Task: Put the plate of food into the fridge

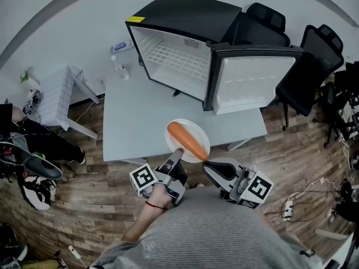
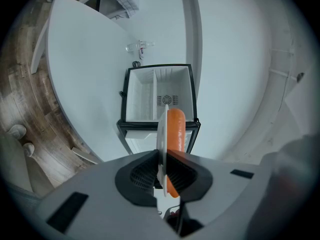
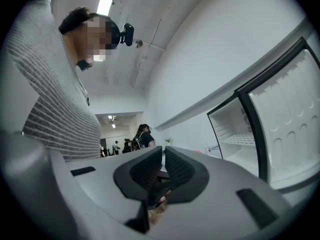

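Observation:
A white plate with an orange carrot-like piece of food hangs over the near edge of the grey table. My left gripper is shut on the plate's near rim. In the left gripper view the plate shows edge-on between the jaws, with the food on its right side and my left gripper clamped on it. Beyond stands the black mini fridge with its door swung open to the right. My right gripper sits shut and empty just right of the plate.
Black office chairs stand behind and right of the fridge. A white rack stands left of the table, and a small clear bottle sits at its far left corner. Cables lie on the wooden floor. The fridge's wire shelf is bare.

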Demonstrator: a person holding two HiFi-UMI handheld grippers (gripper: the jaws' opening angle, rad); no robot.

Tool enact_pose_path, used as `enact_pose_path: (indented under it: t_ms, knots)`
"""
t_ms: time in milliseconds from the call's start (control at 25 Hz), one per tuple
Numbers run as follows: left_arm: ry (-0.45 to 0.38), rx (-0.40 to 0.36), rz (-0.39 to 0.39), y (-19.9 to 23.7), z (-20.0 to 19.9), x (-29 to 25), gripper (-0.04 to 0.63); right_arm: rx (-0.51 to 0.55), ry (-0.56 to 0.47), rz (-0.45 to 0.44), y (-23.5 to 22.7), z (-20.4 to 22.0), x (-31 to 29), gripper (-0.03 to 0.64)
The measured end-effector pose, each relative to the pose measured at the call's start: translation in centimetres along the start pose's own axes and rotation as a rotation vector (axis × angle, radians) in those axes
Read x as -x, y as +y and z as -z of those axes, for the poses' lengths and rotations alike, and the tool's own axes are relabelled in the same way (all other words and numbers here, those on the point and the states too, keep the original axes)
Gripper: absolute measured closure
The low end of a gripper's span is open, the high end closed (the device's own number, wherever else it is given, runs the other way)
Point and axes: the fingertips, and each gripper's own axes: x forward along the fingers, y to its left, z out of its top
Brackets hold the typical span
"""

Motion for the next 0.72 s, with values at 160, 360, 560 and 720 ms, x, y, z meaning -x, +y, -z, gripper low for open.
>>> enact_pose_path:
  t_ms: [160, 360, 560, 720]
  knots:
    - [-0.002, -0.006, -0.003, -0.1, 0.0, 0.0, 0.551, 0.007, -0.006, -0.001, 0.0, -0.2, 0.0, 0.603]
    - [-0.009, -0.007, 0.005, -0.1, 0.3, -0.2, 0.551, -0.002, 0.003, -0.017, 0.0, 0.0, 0.6, 0.603]
    - [-0.024, -0.01, 0.009, -0.2, 0.6, -0.3, 0.551, 0.009, 0.011, -0.024, -0.5, 0.0, 1.0, 0.603]
    - [-0.036, -0.012, 0.012, 0.0, 1.1, -0.5, 0.551, 0.011, 0.012, -0.033, -0.8, 0.2, 1.6, 0.603]
